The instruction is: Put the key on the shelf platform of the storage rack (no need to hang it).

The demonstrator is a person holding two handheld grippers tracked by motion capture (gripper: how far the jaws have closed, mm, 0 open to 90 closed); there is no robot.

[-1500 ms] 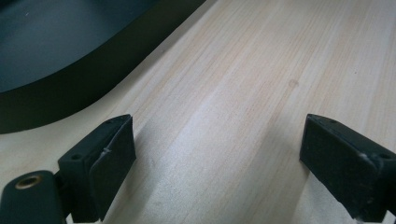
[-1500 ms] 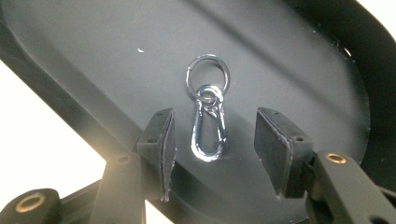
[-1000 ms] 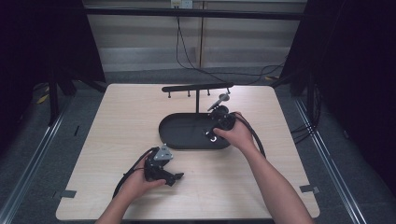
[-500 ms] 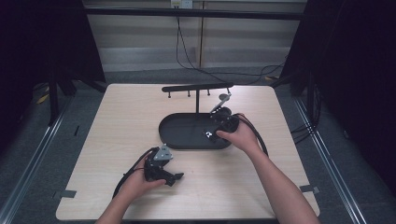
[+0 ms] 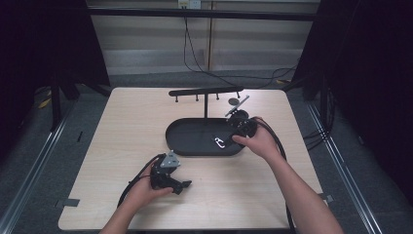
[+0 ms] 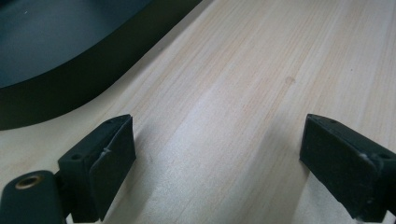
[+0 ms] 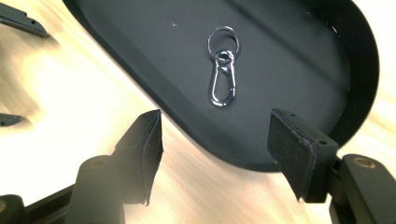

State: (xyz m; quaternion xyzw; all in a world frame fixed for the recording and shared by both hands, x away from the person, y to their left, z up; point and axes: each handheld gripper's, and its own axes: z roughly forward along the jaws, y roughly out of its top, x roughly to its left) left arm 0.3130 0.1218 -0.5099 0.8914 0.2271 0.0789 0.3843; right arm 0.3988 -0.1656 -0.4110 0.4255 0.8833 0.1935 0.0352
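A silver carabiner clip with a key ring lies flat in a black oval tray, near its right end. My right gripper hovers open just over that tray's rim, with the clip ahead of its jaws and apart from them. In the high view a hand holds the right gripper at the right end of the tray. The left gripper rests open on the bare wood in front of the tray. Its jaws hold nothing, and the tray wall is at upper left.
A black rack with several small hooks stands on a post behind the tray. A small dark disc lies by its right end. Cables trail from both grippers. The wooden table ends close behind the left hand.
The right gripper has shifted slightly toward the far right end of the tray. The left gripper and the clip have stayed put.
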